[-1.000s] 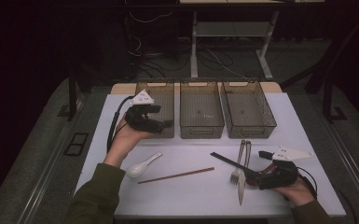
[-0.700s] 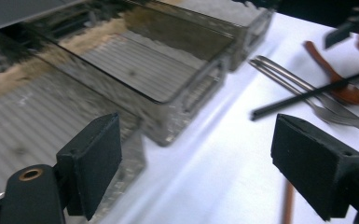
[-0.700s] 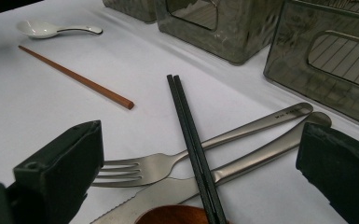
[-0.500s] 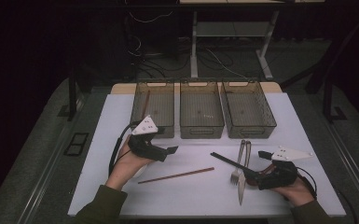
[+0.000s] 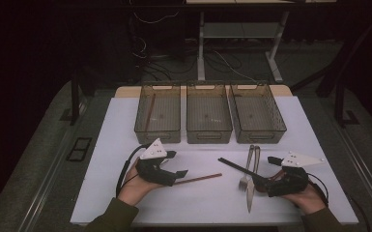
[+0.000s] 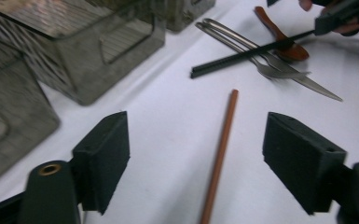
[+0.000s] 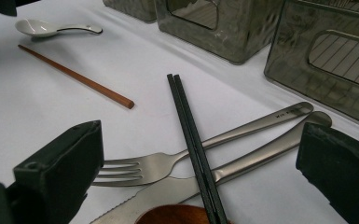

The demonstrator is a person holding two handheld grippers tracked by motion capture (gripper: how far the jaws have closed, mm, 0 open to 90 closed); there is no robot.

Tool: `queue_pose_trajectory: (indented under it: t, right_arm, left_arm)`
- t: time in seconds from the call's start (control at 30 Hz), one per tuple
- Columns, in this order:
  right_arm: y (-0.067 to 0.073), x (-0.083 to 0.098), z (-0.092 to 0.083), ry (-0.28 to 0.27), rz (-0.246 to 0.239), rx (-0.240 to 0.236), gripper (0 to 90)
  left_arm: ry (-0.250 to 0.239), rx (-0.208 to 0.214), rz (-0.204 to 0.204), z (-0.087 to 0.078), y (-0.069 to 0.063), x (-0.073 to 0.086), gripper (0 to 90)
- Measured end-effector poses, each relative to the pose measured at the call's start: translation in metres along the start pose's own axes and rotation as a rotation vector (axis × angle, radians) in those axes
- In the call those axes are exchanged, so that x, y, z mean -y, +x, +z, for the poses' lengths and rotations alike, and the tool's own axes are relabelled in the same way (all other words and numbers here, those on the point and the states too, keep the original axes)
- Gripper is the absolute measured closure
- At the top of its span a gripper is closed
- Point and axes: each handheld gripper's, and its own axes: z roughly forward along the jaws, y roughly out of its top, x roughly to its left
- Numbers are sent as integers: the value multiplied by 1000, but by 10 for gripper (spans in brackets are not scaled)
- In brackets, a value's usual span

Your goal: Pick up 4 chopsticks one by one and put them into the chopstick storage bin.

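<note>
Down from the left bin (image 5: pixel 157 113), the left gripper (image 5: pixel 179 173) now straddles the brown chopstick (image 6: pixel 220 155), jaws spread but just closing, not yet pinching; the pickup seems imminent.

Left hand-held gripper (image 5: pixel 181 174) down from bins, jaws astride brown chopstick (image 5: pixel 200 178) (closing slightly).

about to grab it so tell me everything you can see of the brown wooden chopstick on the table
The brown wooden chopstick is a single thin, straight, reddish-brown stick, squared at one end, wood by its look. It lies flat on the white table, in front of the three clear bins and left of the fork and knife, apart from both. In the left gripper view it runs up between the open left tongs, whose pads stand clear of it on either side. Nothing but the table touches it.
</note>
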Motion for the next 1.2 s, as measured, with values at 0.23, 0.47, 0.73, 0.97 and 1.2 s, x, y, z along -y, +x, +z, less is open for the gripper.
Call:
queue_pose_trajectory:
  t: [0.23,0.47,0.73,0.97,1.2]
  right_arm:
    - [0,0,0,2,-1,1,6]
    - [0,0,1,4,-4,0,6]
    - [0,0,1,6,-7,0,5]
    - [0,0,1,6,-7,-2,5]
    - [0,0,1,6,-6,0,6]
  left_arm:
    - [42,38,-1,8,2,10,386]
    - [87,92,15,16,1,14,557]
    - [154,125,42,28,-3,17,655]
    - [190,125,62,33,-4,19,692]
    - [210,127,70,35,-1,22,722]
